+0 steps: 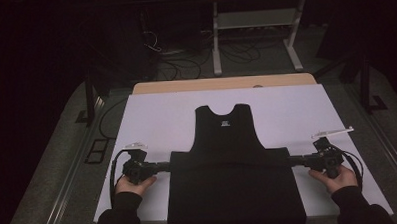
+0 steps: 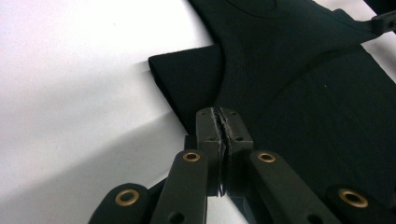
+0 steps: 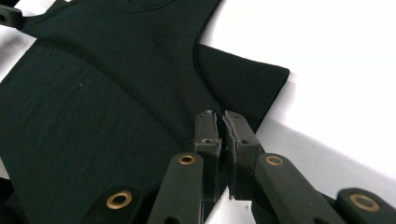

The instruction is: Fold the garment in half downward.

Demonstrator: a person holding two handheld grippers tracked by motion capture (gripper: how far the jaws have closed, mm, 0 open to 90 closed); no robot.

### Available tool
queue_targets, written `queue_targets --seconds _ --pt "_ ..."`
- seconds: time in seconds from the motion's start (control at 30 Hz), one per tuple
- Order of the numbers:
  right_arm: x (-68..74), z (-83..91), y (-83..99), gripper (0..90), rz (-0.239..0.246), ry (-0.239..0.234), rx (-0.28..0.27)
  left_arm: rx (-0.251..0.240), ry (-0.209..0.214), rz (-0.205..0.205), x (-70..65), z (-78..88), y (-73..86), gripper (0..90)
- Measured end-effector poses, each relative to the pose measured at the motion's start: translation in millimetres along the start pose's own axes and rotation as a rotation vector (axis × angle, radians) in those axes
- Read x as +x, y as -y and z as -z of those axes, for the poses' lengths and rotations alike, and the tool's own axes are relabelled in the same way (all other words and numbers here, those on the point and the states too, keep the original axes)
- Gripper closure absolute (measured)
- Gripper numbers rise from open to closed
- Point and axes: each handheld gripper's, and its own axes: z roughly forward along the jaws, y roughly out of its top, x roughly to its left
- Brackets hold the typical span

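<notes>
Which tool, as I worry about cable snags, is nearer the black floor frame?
Left. Left tool grips the shirt on the frame's side; right tool grips its far side.

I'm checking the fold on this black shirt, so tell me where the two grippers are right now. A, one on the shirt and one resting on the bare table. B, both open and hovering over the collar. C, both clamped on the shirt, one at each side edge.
C: the left gripper and right gripper each have their jaws shut on fabric at opposite side edges of the black shirt, which lies on the white table.
</notes>
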Motion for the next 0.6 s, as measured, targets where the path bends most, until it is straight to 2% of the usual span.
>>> queue_targets --seconds 0.27,0.6 --pt "0.9 0.3 2.9 83.0 -0.013 -0.005 0.007 0.013 0.0 -0.001 -0.6 0.3 1.2 86.9" --pt "-0.5 -1.2 4.1 82.1 -0.036 -0.012 0.024 0.023 0.012 0.022 1.5 -0.6 1.0 86.1"
